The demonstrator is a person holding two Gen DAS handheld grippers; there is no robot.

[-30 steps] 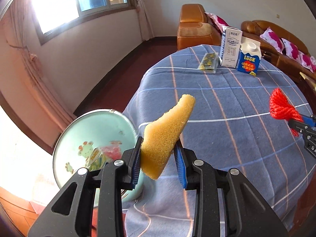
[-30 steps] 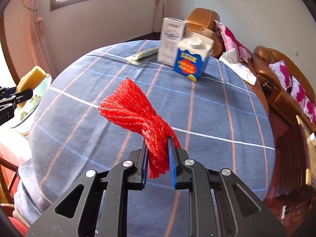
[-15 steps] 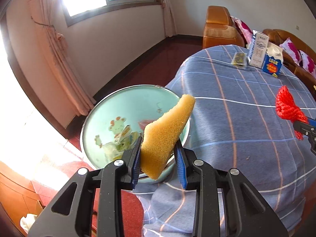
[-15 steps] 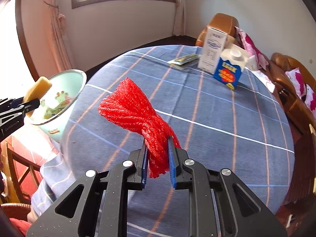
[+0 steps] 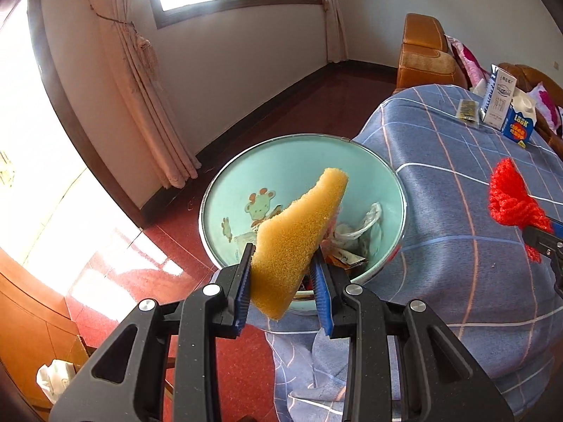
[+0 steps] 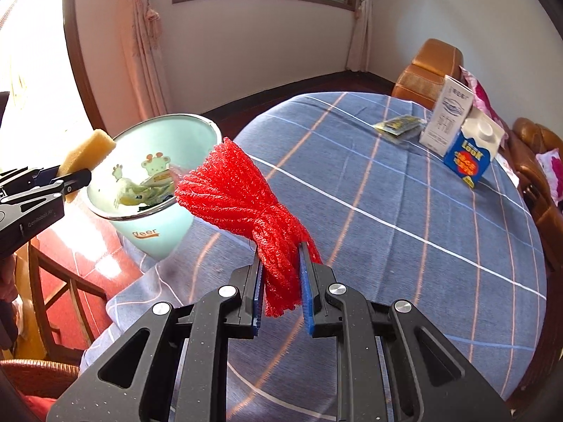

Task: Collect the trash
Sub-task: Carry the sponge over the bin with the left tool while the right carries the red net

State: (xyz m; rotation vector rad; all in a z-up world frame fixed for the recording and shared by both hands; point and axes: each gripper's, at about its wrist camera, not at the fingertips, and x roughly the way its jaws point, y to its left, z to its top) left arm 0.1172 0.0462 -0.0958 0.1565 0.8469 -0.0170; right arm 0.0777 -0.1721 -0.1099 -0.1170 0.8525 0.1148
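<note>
left claw [image 5: 283,277] clamps a yellow sponge [image 5: 295,239] just above the teal bin [image 5: 218,190]; right claw [image 6: 280,290] clamps red netting [image 6: 242,207] — cartons [image 6: 464,137] and wrapper [image 6: 399,125] wait far ahead.

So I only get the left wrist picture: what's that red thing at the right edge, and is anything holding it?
Observer: The right wrist view shows the right claw shut on a red mesh net, pinched near its lower end.
Operator: Anything on the outside of the green bin?
Observer: The mint bin has the word "deer" printed on its outer wall.
Operator: Is my sponge inside it?
Observer: No. Seen from the side, the sponge in the left claw is up at the rim's left edge, not down inside.
</note>
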